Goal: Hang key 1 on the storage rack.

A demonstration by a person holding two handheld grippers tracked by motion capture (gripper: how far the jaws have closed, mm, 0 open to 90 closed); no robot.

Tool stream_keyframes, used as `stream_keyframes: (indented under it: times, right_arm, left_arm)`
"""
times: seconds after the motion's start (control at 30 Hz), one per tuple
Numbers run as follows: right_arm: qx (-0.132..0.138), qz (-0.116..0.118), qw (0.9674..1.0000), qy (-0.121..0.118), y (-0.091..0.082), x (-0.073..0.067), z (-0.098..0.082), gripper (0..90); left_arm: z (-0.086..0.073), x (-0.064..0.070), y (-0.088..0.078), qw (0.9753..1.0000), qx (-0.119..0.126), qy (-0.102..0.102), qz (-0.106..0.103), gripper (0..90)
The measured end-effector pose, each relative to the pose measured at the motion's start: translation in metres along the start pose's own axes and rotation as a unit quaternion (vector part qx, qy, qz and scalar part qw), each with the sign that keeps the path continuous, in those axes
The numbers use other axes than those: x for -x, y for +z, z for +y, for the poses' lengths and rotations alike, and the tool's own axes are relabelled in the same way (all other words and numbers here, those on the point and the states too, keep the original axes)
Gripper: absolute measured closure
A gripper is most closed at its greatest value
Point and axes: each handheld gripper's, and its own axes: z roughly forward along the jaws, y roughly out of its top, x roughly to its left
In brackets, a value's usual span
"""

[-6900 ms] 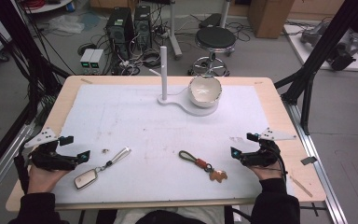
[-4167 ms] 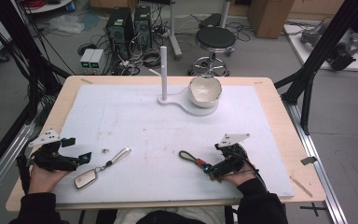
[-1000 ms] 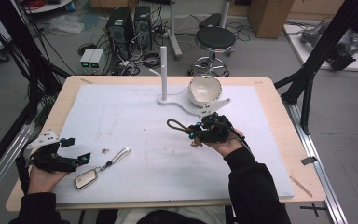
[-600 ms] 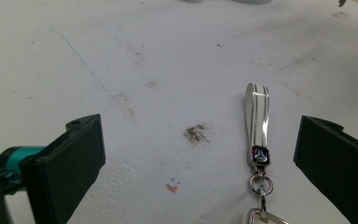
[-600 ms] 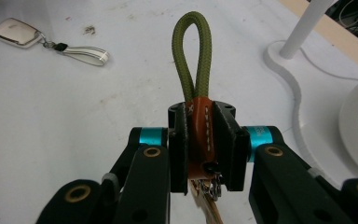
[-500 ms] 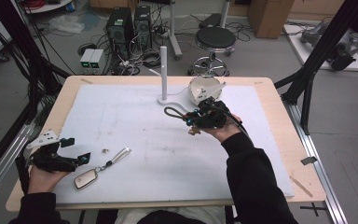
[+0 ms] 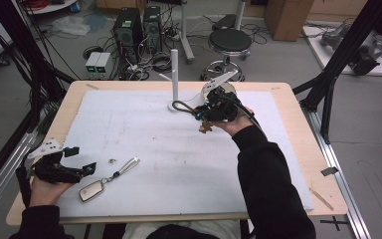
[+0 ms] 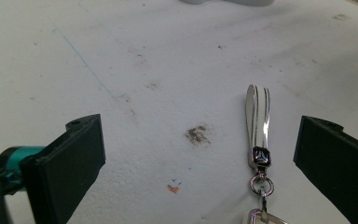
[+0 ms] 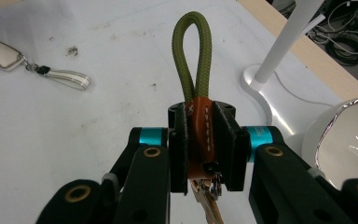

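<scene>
From above, the right tongs [image 7: 197,113] are holding a rope keychain [image 7: 181,106] beside the white post [image 7: 174,74], while the left tongs [image 8: 200,168] are gaping wide around a metal fob strap [image 8: 258,127] lying on the desk [image 8: 121,56], and the right gripper view is showing the bowl [image 9: 349,140] close by.

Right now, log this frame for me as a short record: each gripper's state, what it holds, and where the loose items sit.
left gripper: open, resting at the near left of the table, holding nothing
right gripper: jaws shut on the rope keychain, olive loop pointing forward
car key fob: flat on the white mat, beside the left gripper
white post stand: upright at the far edge
bowl: beside the stand
</scene>
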Motion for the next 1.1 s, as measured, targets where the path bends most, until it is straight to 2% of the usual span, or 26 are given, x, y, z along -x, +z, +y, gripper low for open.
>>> stream_keyframes:
  times: [0.13,0.4,0.5,0.6,0.77,0.8,1.1]
  right_arm:
    - [-0.001,0.001,1.0,-0.004,0.001,0.004,0.008,76.3]
    - [0.004,-0.003,1.0,0.006,0.0,0.018,0.025,76.3]
    - [-0.003,-0.011,0.9999,0.01,0.0,0.024,0.03,76.3]
    - [0.007,-0.004,0.9997,0.023,0.0,0.03,0.035,76.3]
    - [0.002,-0.011,0.9997,0.02,0.004,0.037,0.044,76.3]
    - [0.006,-0.006,0.9997,0.024,0.003,0.038,0.047,76.3]
    - [0.008,-0.02,0.9991,0.036,0.005,0.056,0.063,76.3]
  left_arm:
    - [0.0,0.0,0.0,1.0,0.003,-0.002,0.0,2.4]
    - [0.0,-0.001,0.0,1.0,0.001,-0.001,-0.001,2.4]
    - [0.0,-0.001,0.0,1.0,0.001,-0.001,-0.001,2.4]
    - [0.0,-0.001,0.0,1.0,0.002,-0.001,-0.001,2.4]
    - [0.0,-0.001,0.0,1.0,0.003,-0.002,-0.001,2.4]
    - [0.0,-0.001,0.0,1.0,0.002,-0.002,-0.001,2.4]
    - [-0.001,-0.001,0.001,1.0,-0.001,0.0,-0.003,2.4]
